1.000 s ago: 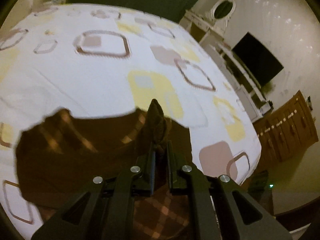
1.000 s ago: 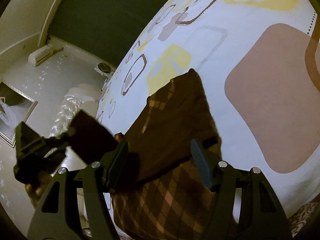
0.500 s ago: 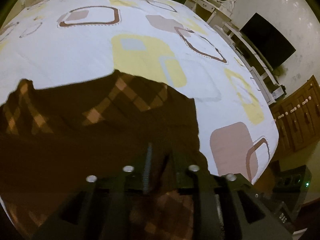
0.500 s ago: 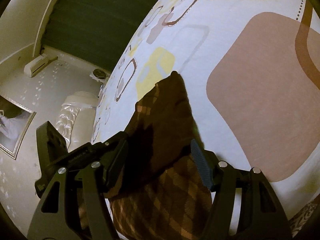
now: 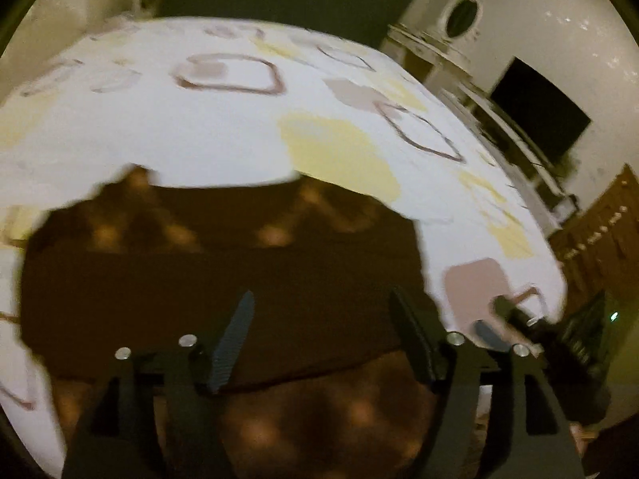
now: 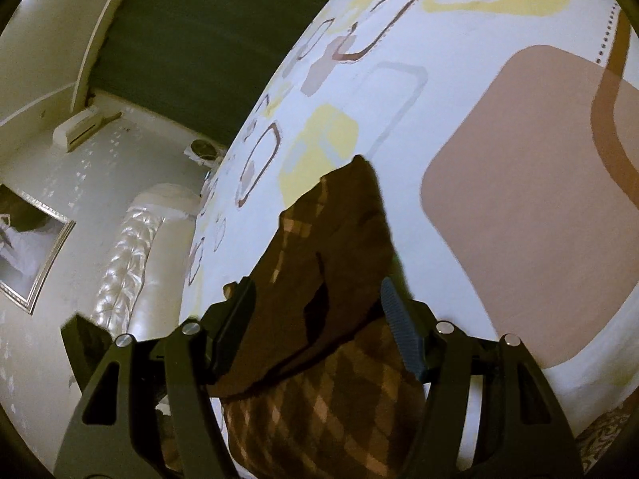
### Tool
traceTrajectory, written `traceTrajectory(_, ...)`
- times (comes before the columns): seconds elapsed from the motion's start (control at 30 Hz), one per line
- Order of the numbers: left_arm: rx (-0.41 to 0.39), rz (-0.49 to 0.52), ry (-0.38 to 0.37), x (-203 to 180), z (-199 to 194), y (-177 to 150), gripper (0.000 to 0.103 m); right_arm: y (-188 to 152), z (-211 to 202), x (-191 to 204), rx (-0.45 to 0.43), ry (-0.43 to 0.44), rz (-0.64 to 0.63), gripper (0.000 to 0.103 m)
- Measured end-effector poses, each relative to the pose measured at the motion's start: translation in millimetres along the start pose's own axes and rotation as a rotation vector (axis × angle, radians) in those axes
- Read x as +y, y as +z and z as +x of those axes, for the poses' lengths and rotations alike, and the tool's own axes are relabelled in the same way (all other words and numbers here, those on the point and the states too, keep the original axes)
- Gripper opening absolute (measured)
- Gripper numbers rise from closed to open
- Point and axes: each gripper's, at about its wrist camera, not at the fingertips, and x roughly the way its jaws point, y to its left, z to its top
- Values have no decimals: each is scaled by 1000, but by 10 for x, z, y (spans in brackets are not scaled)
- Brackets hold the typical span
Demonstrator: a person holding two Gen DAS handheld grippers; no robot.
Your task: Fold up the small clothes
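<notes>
The left wrist view was smeared with motion blur, so the plaid garment (image 5: 223,279) showed only soft blotches. The garment's (image 6: 319,399) near end ran off the bottom edge in both views.

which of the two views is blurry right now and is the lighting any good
Left wrist view: smeared by motion blur, the bedsheet pattern and brown plaid garment soft. Right wrist view: sharp, garment checks crisp. Both: dim, warm light, strong fisheye bending, dark corners; the garment's fold reads almost black.
</notes>
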Motion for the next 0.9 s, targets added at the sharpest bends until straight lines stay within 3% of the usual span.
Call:
traceTrajectory(0.2, -76, -71, 152, 787, -422, -165, 75, -61, 140, 143, 62, 4, -42, 65)
traceTrajectory(0.4, -113, -175, 238, 1425, -685, -327, 75, -37, 379, 261, 116, -39, -91, 65)
traceTrajectory(0.63, -98, -292, 204, 1738, -696, -514, 75, 17, 731, 258, 189, -77, -87, 65)
traceTrajectory(0.9, -78, -318, 189, 1829, -622, -620, 75, -75, 1071, 240, 292, -58, -69, 64)
